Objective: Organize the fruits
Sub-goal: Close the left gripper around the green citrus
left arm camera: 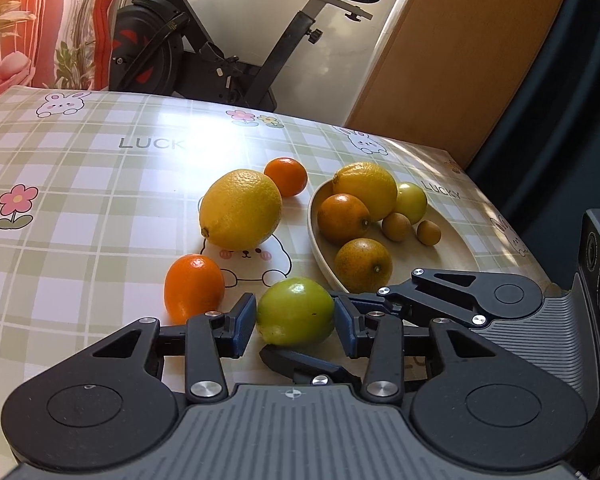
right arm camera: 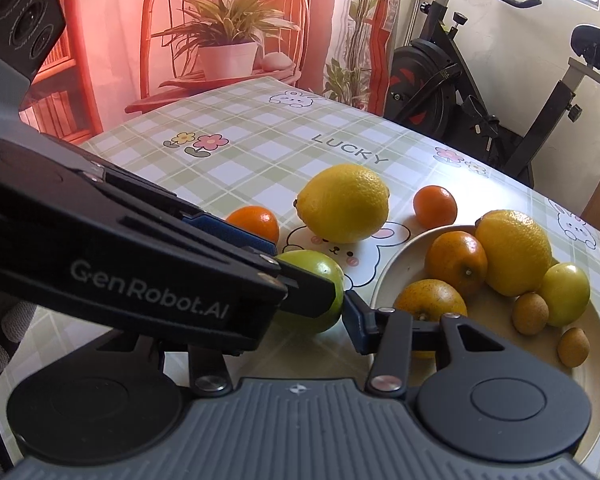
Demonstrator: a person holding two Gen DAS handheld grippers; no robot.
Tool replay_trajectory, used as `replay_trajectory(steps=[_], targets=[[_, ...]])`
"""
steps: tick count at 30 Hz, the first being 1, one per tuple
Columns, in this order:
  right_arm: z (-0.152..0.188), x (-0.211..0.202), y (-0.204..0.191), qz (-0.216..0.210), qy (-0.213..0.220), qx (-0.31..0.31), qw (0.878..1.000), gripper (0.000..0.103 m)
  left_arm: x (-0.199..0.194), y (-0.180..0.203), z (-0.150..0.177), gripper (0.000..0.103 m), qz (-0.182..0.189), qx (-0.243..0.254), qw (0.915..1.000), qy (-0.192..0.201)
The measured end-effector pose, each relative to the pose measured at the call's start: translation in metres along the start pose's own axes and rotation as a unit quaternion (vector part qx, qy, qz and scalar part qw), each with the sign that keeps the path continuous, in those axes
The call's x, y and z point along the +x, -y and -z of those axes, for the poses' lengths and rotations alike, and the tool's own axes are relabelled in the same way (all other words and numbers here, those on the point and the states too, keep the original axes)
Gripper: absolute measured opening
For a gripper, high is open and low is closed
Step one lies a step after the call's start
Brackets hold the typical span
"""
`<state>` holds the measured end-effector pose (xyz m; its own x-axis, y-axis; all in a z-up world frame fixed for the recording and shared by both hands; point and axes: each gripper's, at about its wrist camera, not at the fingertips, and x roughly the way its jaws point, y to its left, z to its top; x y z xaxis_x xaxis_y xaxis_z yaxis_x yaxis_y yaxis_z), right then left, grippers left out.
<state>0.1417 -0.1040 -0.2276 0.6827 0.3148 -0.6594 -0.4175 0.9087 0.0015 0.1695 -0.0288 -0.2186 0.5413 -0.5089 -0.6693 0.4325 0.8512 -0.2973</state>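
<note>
Green fruit (left arm camera: 295,311) between left gripper (left arm camera: 295,318) fingers (left arm camera: 244,320) — touching

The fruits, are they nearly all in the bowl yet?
Partly. Six fruits already sit in the bowl. The left gripper has its pads around the green fruit, beside the right gripper. The lemon and two oranges wait on the table.

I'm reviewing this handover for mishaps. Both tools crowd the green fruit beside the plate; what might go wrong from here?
1. The left tool and the right tool bracket the same green fruit; their fingers cross and may collide or jam.
2. The round fruit, if squeezed off-centre, might squirt out and roll against the mandarin or the lemon.
3. The plate is crowded; a dropped fruit may knock the small ones out.
</note>
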Motion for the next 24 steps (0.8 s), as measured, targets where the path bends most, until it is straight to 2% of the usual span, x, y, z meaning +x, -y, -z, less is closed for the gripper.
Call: replay_trajectory(steps=[8, 15, 20, 24], targets=[[0.015, -0.019, -0.002, 0.001, 0.007, 0.060, 0.998, 0.049, -0.012, 0.004, 0.010, 0.045, 0.029, -0.037, 0.9989, 0.002], [0.026, -0.031, -0.001, 0.002, 0.004, 0.070, 0.998, 0.048, -0.008, 0.013, 0.018, 0.045, 0.018, -0.041, 0.9989, -0.016], [0.034, -0.037, 0.003, -0.004, 0.008, 0.091, 0.996, 0.048, -0.006, 0.010, 0.021, 0.045, 0.035, -0.072, 0.9965, -0.023], [0.039, -0.042, 0.005, -0.005, 0.011, 0.100, 0.995, 0.048, -0.007, 0.017, 0.022, 0.045, 0.026, -0.073, 0.9966, -0.028]])
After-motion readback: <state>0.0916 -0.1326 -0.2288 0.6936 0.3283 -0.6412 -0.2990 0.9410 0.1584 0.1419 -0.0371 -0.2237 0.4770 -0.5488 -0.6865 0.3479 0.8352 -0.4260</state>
